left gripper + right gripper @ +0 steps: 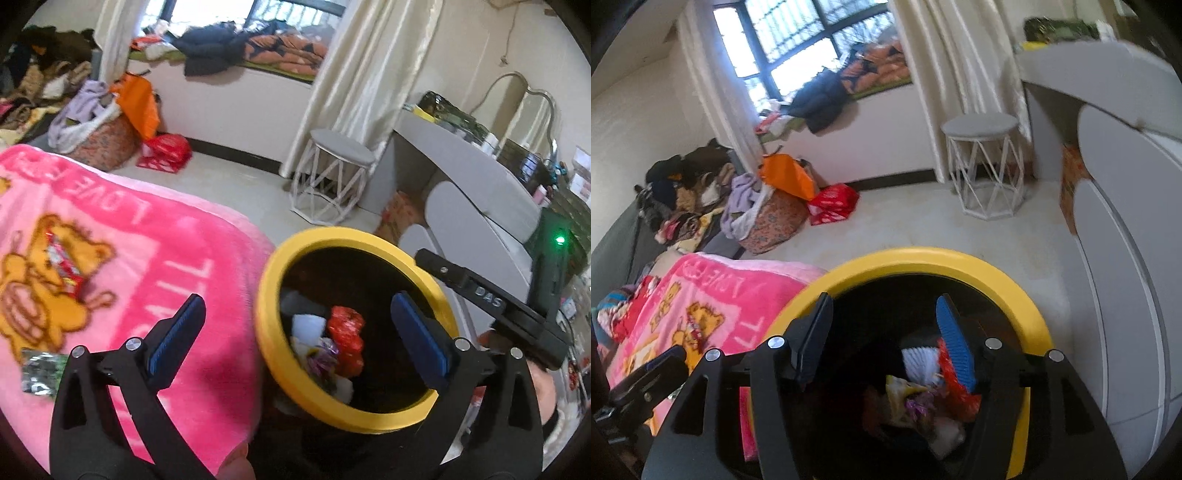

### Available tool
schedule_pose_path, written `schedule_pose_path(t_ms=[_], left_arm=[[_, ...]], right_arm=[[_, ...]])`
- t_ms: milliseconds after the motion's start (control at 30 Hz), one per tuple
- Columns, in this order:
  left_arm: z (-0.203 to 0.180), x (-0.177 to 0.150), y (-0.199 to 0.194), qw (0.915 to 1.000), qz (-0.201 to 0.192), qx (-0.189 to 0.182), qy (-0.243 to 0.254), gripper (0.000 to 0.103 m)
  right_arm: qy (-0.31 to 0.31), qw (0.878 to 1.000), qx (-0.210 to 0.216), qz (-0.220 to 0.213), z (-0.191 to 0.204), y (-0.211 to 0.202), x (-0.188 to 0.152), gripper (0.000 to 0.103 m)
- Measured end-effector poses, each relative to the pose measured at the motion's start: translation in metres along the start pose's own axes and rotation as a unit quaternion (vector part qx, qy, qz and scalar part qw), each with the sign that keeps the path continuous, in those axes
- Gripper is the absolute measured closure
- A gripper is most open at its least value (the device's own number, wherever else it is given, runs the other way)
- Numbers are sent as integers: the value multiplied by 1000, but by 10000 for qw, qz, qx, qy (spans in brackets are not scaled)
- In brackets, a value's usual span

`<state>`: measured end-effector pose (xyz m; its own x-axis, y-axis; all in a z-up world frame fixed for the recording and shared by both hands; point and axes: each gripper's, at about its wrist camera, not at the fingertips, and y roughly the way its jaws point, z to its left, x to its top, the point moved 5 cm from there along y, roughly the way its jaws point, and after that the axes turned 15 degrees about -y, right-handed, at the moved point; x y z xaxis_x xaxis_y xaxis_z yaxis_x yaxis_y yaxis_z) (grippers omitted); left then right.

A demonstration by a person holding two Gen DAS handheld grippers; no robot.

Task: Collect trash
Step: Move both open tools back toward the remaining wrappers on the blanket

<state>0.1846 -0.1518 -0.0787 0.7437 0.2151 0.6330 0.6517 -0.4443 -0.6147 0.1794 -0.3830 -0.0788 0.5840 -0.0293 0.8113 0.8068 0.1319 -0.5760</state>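
The left gripper [295, 336] hangs with its jaws spread wide and nothing between the pads. Outside its left jaw, on the pink blanket [155, 236], lie two uncollected pieces: a dark green foil wrapper [40, 372] just beside the jaw's base, and a red-and-white wrapper [64, 267] farther ahead on the bear print. Between the jaws and slightly right of centre sits the yellow-rimmed bin [354, 417], its right rim passing under the right jaw. Inside are a red wrapper [345, 341], a white piece and mixed scraps.

The right gripper [882, 339] stands over the same bin with its jaws partly apart and empty; the trash pile lies below and between them, the red wrapper close to the right pad.

Hazards from here:
- Both grippers crowd one bin mouth; a careless withdrawal could clip the rim and tip the bin.
- The blanket is soft and plush; closing on a wrapper may pinch the pile as well and drag the fabric.
- The foil wrapper lies flat and near the blanket's edge; a glancing contact could push it off.
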Motion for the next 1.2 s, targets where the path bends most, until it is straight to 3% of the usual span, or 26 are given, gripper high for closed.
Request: schedule_pose_path(t_ms=[367,833,1200], left_arm=[[36,21,-43,9969,-655,414,-124,11],[92,37,-86,9895,-1114,668,-641,11],[143,40,-109,9825,-1244,903,-1047,11]], right_arm=[[-598,9965,396,-419,51,-15,19,40],[-1143,9886,890,-419,119,-13,28,39],[-1587,9783,1310,-233,178,-2,25,39]])
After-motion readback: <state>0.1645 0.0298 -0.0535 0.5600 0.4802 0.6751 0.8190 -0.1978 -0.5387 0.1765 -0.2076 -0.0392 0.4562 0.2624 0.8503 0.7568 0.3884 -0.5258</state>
